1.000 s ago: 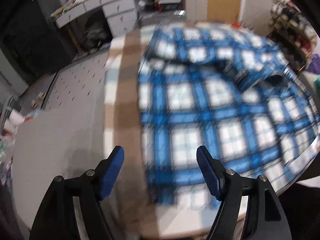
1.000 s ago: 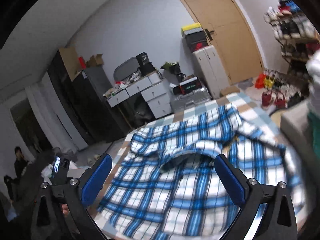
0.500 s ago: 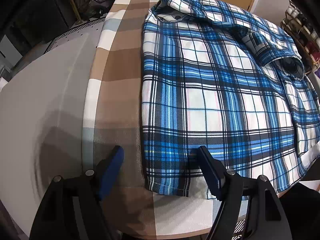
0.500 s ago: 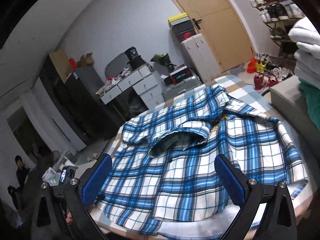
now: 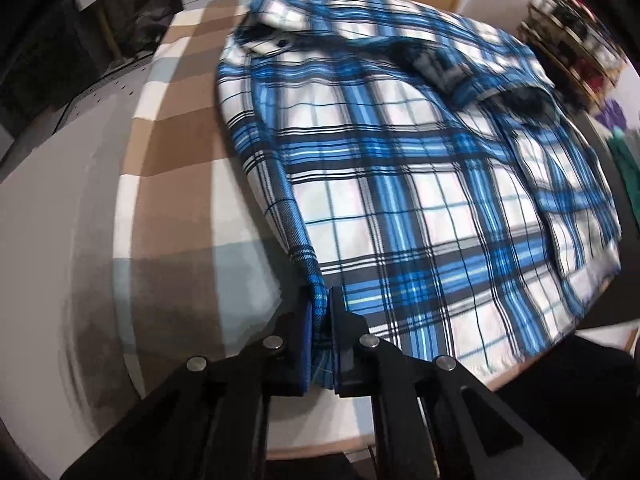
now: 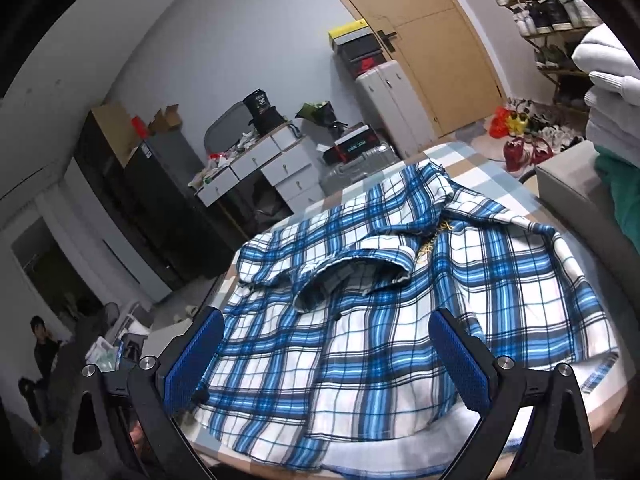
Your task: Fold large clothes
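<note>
Dim indoor light; left view motion-blurred; fisheye-warped edges.

A wooden door (image 6: 424,40) stands at one o'clock, white drawers (image 6: 276,168) at eleven, a shoe rack (image 6: 556,28) at two.

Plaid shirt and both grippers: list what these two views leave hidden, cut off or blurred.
- Left wrist view: the left gripper is shut on the plaid shirt; its pads hide the pinched hem corner.
- Left wrist view: motion blur smears the shirt's collar and far edge.
- Right wrist view: the right gripper, open, covers the shirt's near corners.
- Right wrist view: the checked tablecloth lies mostly hidden under the shirt.
</note>
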Tool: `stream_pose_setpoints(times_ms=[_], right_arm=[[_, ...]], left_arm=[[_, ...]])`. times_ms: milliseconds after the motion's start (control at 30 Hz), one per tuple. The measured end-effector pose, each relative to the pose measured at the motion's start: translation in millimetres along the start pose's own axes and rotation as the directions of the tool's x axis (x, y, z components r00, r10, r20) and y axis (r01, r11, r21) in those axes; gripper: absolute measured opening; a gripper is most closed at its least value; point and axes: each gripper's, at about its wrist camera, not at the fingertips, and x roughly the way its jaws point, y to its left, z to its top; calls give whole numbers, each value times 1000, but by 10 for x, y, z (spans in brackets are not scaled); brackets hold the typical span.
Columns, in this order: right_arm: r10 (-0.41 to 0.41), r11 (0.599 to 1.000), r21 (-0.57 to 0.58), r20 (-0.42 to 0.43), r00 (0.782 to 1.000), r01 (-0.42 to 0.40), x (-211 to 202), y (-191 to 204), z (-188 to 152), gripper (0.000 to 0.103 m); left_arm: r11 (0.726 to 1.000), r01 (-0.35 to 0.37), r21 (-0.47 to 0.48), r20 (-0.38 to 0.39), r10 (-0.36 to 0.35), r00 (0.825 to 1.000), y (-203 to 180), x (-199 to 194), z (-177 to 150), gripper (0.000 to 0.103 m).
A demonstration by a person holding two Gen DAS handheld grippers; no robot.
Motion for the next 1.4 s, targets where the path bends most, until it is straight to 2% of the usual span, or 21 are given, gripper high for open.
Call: stream_pose_setpoints(times_ms=[100,233,300,333,367,400,433,533,667,700,767,800,867,1100,1167,1200,1267,1367,1400], right_arm=[[-3,1000,-1,-8,1000,3,16,8,-9,103],[-19,1000,-17,-23,1000,19,53,46,-29,103],[-25,999,-25,-27,999,24,64,57,-35,103],[-29,999,-29,-30,999,29,75,64,-38,103],[-34,999,-32,-33,999,33,85,68,-40,103],[-39,999,-35,-38,999,38,99,66,-39,103],[-43,999,-35,-42,998,42,111,62,-42,103],[-51,998,-28,-50,997,49,134,45,-52,103],[-66,997,-36,-51,997,64,141,56,-56,103],[-70,997,-42,-50,996,68,146,66,-58,103],[-77,996,-54,-50,996,74,160,83,-62,103],[-81,995,-61,-51,995,78,165,92,-64,103],[-83,994,-73,-58,995,79,186,109,-71,103],[-100,992,-87,-55,993,95,198,122,-71,103],[-123,990,-68,-31,992,121,159,60,-36,103],[-128,990,-58,-26,991,127,147,28,-22,103],[-150,989,-9,-40,988,150,114,-126,51,103],[-210,978,-13,-95,973,210,51,-318,206,103],[-257,966,-34,-120,959,255,4,-405,279,103]], left_arm=[[998,20,56,11,-21,1000,-147,-78,-70,3],[991,-103,90,61,97,993,-238,-101,-73,6],[988,-139,62,44,137,990,-193,-44,-44,18],[989,-141,52,34,140,990,-164,-13,-40,35],[987,-155,42,25,154,988,-131,16,-25,58],[982,-187,33,20,186,982,-107,45,-19,66],[982,-187,32,17,187,982,-98,64,-14,69],[994,-102,27,-9,102,995,-81,114,-128,69],[998,-68,9,1,68,998,-118,153,-117,68],[998,-65,9,14,64,998,-139,145,-122,64],[998,-54,32,37,53,998,-179,141,-115,40],[998,-50,47,46,48,998,-206,144,-114,35],[997,-37,70,54,33,998,-258,154,-108,17],[998,52,33,73,-55,996,-134,97,-96,15],[998,60,-5,62,-59,996,-50,110,-40,15],[998,64,-19,56,-63,996,-140,-6,-159,15],[994,93,-48,56,-90,994,-80,-16,-183,15],[989,129,-71,58,-125,990,-21,-22,-200,15],[989,128,-73,58,-124,991,-14,-20,-204,15]])
